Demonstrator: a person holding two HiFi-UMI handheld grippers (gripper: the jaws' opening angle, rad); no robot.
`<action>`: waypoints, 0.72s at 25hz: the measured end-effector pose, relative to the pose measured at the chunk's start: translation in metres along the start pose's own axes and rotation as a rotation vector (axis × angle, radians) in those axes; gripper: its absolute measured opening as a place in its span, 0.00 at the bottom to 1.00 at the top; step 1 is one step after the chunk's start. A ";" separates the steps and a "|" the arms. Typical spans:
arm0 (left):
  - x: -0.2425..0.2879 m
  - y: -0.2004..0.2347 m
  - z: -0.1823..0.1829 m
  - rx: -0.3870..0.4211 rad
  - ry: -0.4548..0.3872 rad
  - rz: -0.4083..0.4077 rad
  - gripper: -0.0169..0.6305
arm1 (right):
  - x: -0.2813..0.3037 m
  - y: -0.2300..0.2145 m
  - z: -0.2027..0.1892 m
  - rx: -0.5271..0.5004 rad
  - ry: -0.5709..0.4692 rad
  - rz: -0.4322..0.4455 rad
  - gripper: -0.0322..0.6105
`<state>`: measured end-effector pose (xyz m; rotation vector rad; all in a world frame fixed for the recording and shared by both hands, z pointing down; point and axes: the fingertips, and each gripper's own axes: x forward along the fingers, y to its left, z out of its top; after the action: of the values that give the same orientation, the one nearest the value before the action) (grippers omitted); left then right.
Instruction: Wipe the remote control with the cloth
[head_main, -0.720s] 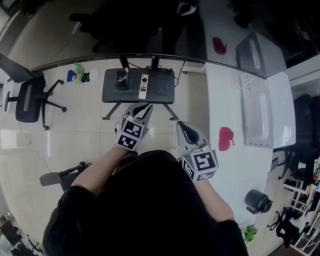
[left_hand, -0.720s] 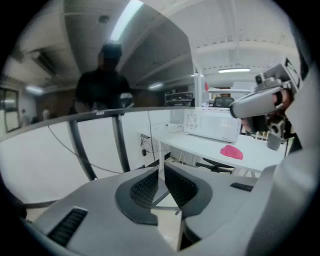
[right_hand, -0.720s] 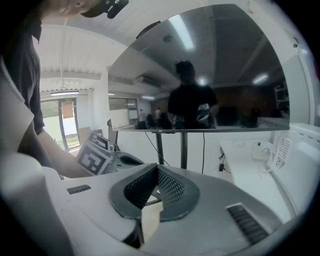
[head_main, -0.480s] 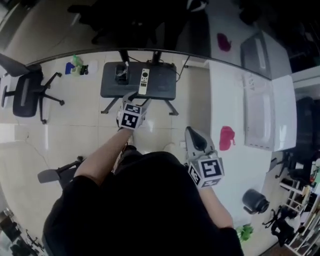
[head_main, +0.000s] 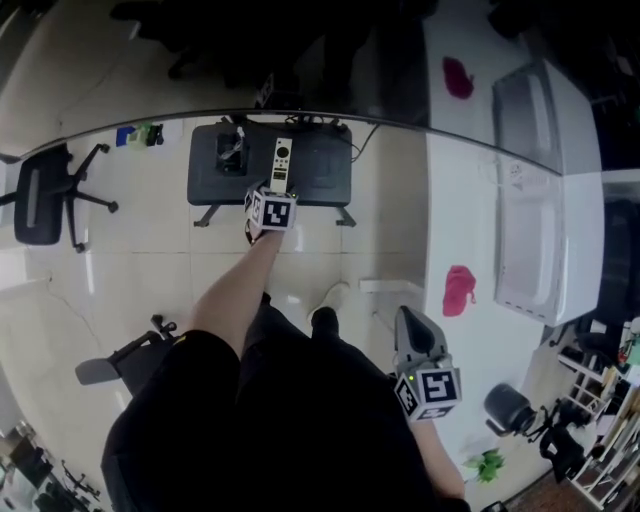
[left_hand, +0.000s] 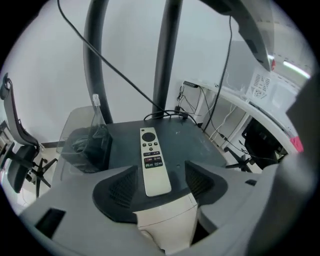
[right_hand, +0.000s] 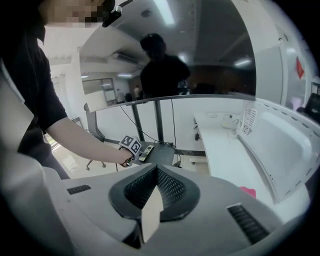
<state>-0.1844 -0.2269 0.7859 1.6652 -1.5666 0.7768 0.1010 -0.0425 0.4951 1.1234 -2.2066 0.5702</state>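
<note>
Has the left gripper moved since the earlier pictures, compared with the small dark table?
Yes. The left gripper went forward to the table. Earlier it hung over the floor short of it; now its open jaws flank the near end of the remote control.

Bright even indoor light, strong fisheye bending at edges, dark vignetted corners, far background perhaps slightly soft

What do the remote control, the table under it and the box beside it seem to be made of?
The remote control looks like plastic: matte off-white shell with small dark buttons. The table has a matte dark grey top, perhaps laminate or painted board; the look leaves it open. The box seems to be clear plastic or acrylic, since dark contents show through its walls.
</note>
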 end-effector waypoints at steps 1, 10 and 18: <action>0.008 0.004 0.001 -0.006 0.008 0.019 0.49 | -0.001 -0.003 -0.004 0.012 0.014 -0.012 0.06; 0.041 0.019 -0.018 -0.076 0.107 0.138 0.47 | -0.006 -0.020 -0.023 0.060 0.063 -0.053 0.06; 0.040 0.017 -0.016 -0.056 0.110 0.140 0.36 | -0.005 -0.020 -0.027 0.061 0.065 -0.044 0.06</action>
<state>-0.1971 -0.2367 0.8289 1.4597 -1.6255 0.8728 0.1281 -0.0338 0.5134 1.1656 -2.1162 0.6500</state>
